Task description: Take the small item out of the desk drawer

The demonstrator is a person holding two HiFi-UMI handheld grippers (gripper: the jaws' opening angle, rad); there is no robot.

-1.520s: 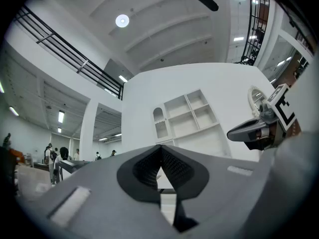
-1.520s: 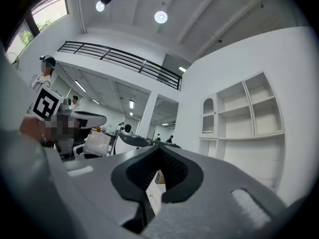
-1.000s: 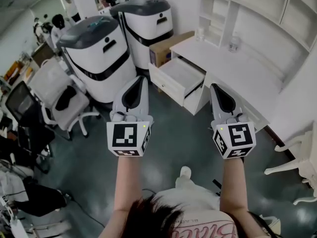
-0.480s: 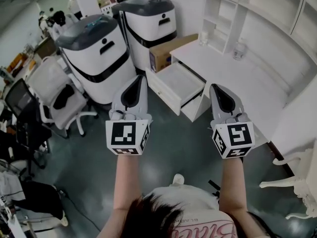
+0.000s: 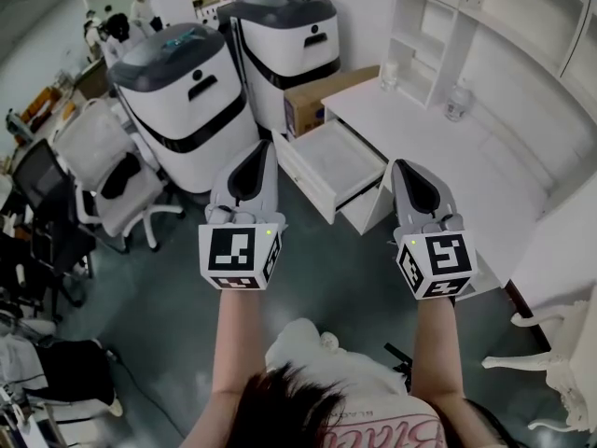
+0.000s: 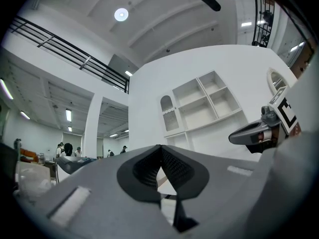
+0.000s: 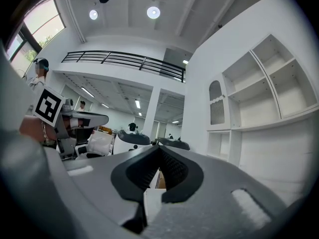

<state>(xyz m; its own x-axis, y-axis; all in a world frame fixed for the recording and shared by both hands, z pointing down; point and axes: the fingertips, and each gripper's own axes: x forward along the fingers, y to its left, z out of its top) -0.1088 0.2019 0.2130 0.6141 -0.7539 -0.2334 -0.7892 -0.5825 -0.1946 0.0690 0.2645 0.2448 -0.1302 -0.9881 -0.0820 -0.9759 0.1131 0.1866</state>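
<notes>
Drawer [image 5: 334, 160] under the white worktop [image 5: 448, 147] stands open; no small item is discernible inside it. Left claw [image 5: 263, 149] and right claw [image 5: 401, 166] are both closed, empty and short of it. Recommended: open one claw, then descend from above.

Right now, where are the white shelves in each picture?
Head view: the white shelves sit at the top right, against the wall.
Left gripper view: the shelves are just right of the middle, above the closed jaws.
Right gripper view: the shelves fill the far right side.
Shared landmark: the grey-topped machines stand to the left of the shelves in all three views.
</notes>
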